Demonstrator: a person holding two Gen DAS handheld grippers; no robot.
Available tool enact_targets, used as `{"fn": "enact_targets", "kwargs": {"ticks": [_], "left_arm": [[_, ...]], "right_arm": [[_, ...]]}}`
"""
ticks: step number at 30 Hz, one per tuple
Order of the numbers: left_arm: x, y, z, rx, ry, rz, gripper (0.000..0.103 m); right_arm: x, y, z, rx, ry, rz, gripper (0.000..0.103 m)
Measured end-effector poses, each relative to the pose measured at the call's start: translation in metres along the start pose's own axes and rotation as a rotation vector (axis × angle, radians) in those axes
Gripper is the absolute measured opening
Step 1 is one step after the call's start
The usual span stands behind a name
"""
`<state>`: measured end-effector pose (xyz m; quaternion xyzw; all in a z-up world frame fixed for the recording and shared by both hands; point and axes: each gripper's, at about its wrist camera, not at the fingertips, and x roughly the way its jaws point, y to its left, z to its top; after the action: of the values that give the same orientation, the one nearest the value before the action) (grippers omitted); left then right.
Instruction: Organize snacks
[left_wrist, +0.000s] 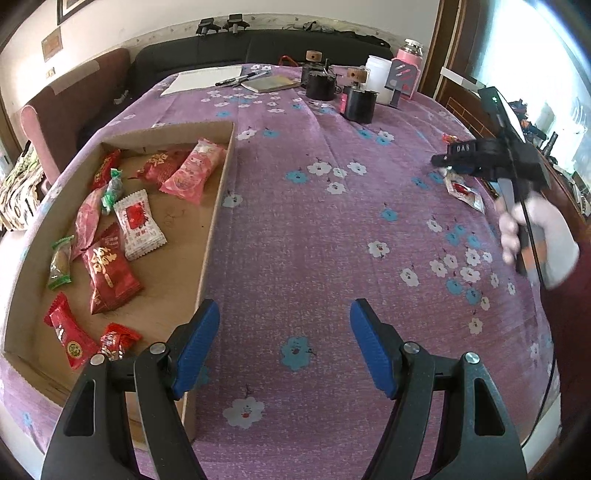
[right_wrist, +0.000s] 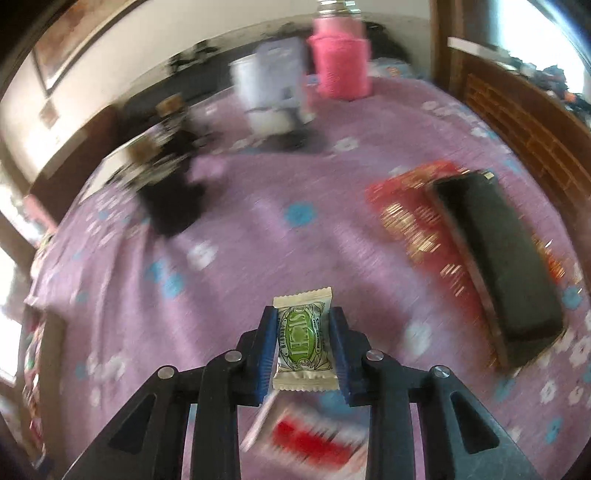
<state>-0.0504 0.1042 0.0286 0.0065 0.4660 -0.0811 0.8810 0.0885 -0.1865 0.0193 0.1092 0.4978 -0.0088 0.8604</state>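
The left gripper (left_wrist: 284, 347) hangs wide apart over the surface (left_wrist: 295, 229), its ribbed blue pads (left_wrist: 194, 347) holding nothing above a purple floral cloth. At ten o'clock from it lies a shallow cardboard tray (left_wrist: 218, 199) with plain brown walls, holding crinkly foil snack packets: a glossy red pillow pack (left_wrist: 109, 275), a white packet with red print (left_wrist: 138, 225), and a pink packet (left_wrist: 194, 171) near the far wall. At two o'clock a white-gloved hand (left_wrist: 535, 240) holds the right gripper's black body; a white-and-red sachet (left_wrist: 463, 192) lies on the cloth beneath it. In the right wrist view, the right gripper (right_wrist: 304, 347) is clamped on a cream sachet with a green label (right_wrist: 303, 341), crimped at both ends, lifted above the cloth. At two o'clock, blurred, a black rectangular block (right_wrist: 506, 258) rests on a red-and-gold pack (right_wrist: 417, 221).
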Motion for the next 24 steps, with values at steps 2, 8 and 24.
{"fn": "enact_targets", "kwargs": {"ticks": [2,8,24], "left_arm": [[0.001,-0.003,-0.001,0.003,0.005,-0.008,0.073],[-0.002,-0.008,-0.002,0.015,0.007,-0.025,0.073],[0.002,-0.012,-0.003,-0.029,0.047,-0.123,0.073]], "right_arm": [[-0.005,0.017,-0.016,-0.037,0.045,0.085,0.03],[-0.024,0.043,-0.059,0.0,0.221,0.516,0.034],[-0.032,-0.071,-0.041,0.249,-0.037,0.227,0.055]]}}
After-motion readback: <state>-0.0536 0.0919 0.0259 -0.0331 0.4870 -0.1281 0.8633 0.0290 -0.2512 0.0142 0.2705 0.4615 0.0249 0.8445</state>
